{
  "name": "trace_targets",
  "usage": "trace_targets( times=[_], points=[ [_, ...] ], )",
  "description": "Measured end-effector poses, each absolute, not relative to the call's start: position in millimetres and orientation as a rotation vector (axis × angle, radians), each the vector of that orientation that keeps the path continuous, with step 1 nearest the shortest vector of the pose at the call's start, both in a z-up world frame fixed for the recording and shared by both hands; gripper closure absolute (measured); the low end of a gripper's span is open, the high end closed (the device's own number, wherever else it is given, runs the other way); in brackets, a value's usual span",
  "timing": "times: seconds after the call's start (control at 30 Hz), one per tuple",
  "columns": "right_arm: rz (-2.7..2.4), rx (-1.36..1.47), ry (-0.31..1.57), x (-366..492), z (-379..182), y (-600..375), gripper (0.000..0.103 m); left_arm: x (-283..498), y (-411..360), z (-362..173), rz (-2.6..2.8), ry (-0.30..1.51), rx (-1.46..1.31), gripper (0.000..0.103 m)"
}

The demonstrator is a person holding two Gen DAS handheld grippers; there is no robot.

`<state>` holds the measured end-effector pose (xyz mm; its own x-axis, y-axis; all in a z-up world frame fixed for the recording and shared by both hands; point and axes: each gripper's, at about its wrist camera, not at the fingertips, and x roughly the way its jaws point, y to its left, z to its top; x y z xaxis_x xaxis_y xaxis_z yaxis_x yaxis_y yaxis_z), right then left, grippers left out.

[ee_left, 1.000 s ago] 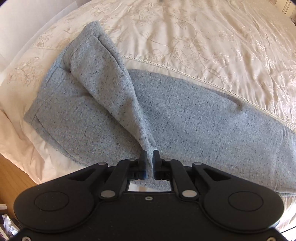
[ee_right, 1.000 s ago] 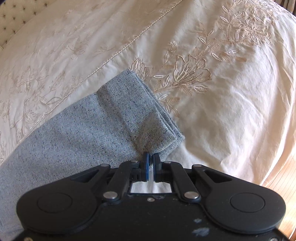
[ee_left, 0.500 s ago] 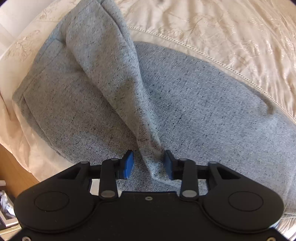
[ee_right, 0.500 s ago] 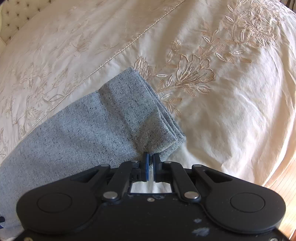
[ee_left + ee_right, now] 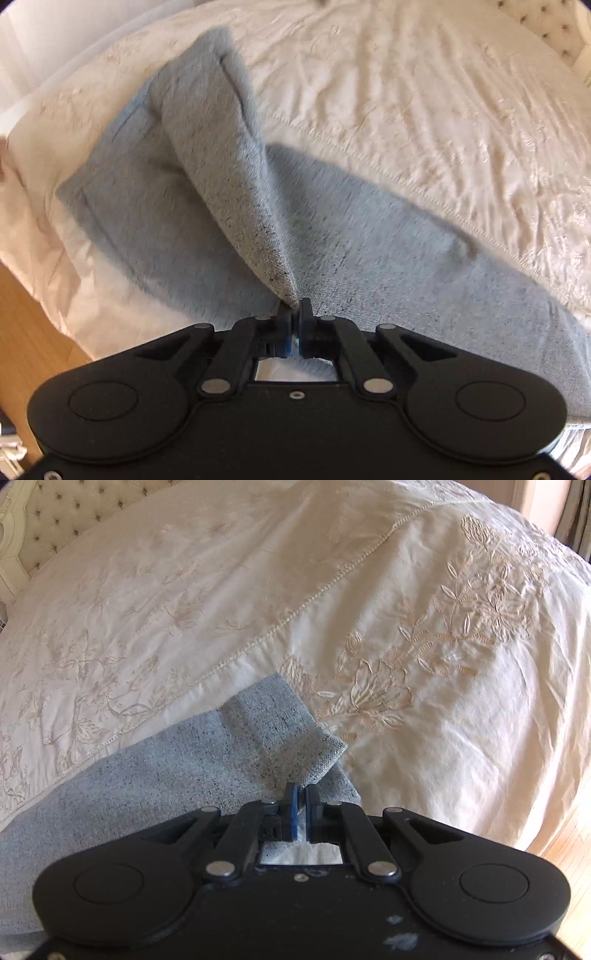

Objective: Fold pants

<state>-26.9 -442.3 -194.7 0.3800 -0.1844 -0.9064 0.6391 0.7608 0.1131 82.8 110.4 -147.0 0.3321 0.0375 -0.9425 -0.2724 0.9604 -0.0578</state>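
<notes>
Grey pants (image 5: pixel 369 258): lie flat across the bedspread (image 5: pixel 424 92), one fold drawn up into a ridge.
Left gripper (image 5: pixel 294 314): clamped on the tip of that ridge, by the waist end.
Right gripper (image 5: pixel 301 801): pinching the hem (image 5: pixel 306 753) at the leg end.
Floor (image 5: pixel 22 332): wood, beside the bed.

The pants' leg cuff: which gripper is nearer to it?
Right. The right gripper is shut on the leg cuff itself, while the left gripper pinches a raised fold near the waistband end of the grey pants.
</notes>
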Motion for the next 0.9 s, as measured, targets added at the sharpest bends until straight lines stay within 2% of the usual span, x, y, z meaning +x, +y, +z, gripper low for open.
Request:
trace_targets(
  times=[0.1, 0.2, 0.37, 0.47, 0.63, 0.9],
  points=[
    [-0.556, 0.484, 1.121, -24, -214, -442, 0.098, 80, 114, -186, 0.208, 1.314, -0.191, 0.097],
    [-0.546, 0.444, 1.119, -22, -209, -437, 0.091, 85, 111, -201, 0.201, 1.341, -0.149, 0.094],
    [-0.545, 0.409, 1.078, -25, -191, -431, 0.090, 86, 111, -177, 0.188, 1.295, -0.160, 0.085],
    [-0.549, 0.403, 1.042, -25, -177, -426, 0.089, 82, 116, -160, 0.153, 1.259, -0.158, 0.084],
    [-0.498, 0.402, 0.984, -21, -153, -397, 0.086, 80, 135, -142, 0.138, 1.233, -0.147, 0.084],
    [-0.293, 0.432, 0.956, 18, -130, -298, 0.082, 97, 207, -150, 0.137, 1.245, -0.180, 0.084]
  ],
)
